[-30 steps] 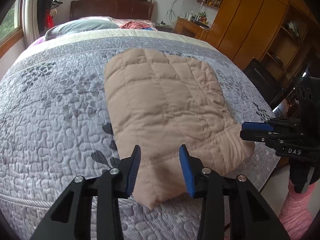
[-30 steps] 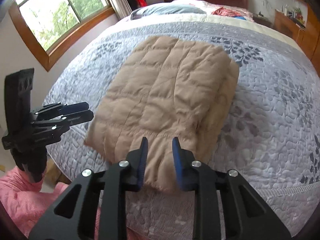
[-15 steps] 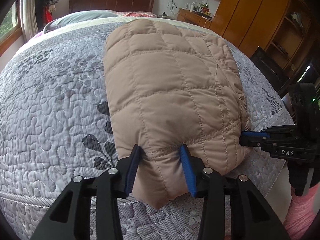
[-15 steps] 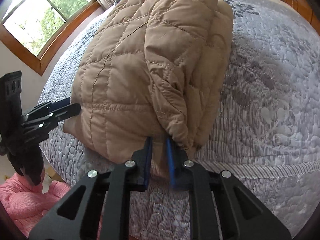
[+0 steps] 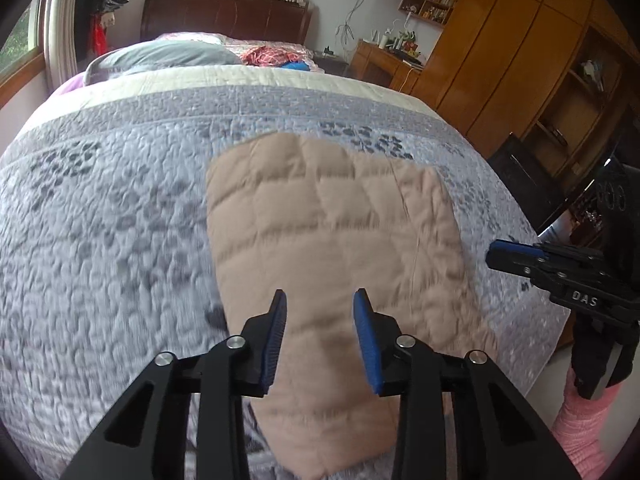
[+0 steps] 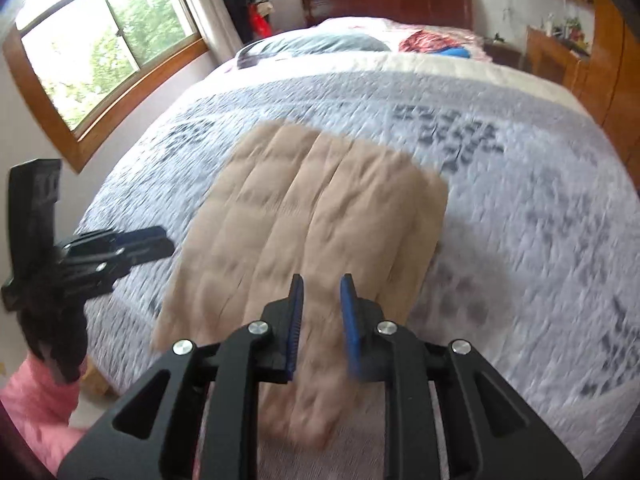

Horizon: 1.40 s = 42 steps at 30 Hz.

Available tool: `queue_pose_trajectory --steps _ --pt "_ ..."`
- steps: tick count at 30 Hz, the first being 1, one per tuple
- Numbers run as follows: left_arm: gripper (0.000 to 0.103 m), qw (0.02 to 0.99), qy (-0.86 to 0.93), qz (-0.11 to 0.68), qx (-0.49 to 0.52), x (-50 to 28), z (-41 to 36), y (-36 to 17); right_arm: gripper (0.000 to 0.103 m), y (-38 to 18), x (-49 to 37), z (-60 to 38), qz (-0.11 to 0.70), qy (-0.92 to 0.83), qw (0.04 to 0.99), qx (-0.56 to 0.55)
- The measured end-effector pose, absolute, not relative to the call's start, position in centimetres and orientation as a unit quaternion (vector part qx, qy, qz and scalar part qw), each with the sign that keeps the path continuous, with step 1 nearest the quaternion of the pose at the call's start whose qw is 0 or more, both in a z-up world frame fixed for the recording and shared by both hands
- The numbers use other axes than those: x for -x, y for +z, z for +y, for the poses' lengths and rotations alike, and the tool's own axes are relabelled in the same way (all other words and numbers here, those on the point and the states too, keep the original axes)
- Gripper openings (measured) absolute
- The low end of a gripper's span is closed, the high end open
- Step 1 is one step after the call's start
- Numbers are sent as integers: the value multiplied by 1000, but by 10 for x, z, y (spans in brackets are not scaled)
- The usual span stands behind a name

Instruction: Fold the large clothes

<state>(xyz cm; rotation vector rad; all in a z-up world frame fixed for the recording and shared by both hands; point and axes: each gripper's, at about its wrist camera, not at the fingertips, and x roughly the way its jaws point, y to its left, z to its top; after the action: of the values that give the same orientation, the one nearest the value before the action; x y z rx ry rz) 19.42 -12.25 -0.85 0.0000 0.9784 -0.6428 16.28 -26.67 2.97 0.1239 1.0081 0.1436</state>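
Bedspread [image 5: 120,220], grey with a leaf print, covers the bed, and the tan quilted jacket [image 5: 332,232] lies folded flat on it near the foot edge. Pillows [image 5: 160,60] sit by the dark headboard [image 5: 224,16], with a wooden wardrobe [image 5: 500,60] along one side and a window [image 6: 108,44] on the other. Left gripper [image 5: 320,336] hovers over the jacket's near end, fingers spread and holding nothing. Right gripper [image 6: 322,320] hangs beside it above the same end, likewise parted and empty.
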Motion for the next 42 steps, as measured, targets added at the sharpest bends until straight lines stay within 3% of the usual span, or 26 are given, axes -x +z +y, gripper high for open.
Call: queue_pose_trajectory --steps 11,15,21,28,33,42 --pt "35 797 -299 524 -7 -268 -156 -45 17 -23 -240 -305 542 27 833 -106" --pt "26 784 -294 547 -1 -288 -160 -61 16 -44 -252 -314 560 29 818 -126" --pt "26 777 -287 560 -9 -297 -167 -78 16 -64 -262 -314 576 28 806 -131" --pt "26 809 -284 513 -38 -259 -156 -38 24 -15 -225 -304 530 32 841 -103" --pt "26 817 -308 485 -54 -206 -143 -21 25 10 -178 -275 511 83 852 -77" --pt "27 806 -318 495 -67 -175 -142 -49 24 -27 -140 -249 536 90 838 -55"
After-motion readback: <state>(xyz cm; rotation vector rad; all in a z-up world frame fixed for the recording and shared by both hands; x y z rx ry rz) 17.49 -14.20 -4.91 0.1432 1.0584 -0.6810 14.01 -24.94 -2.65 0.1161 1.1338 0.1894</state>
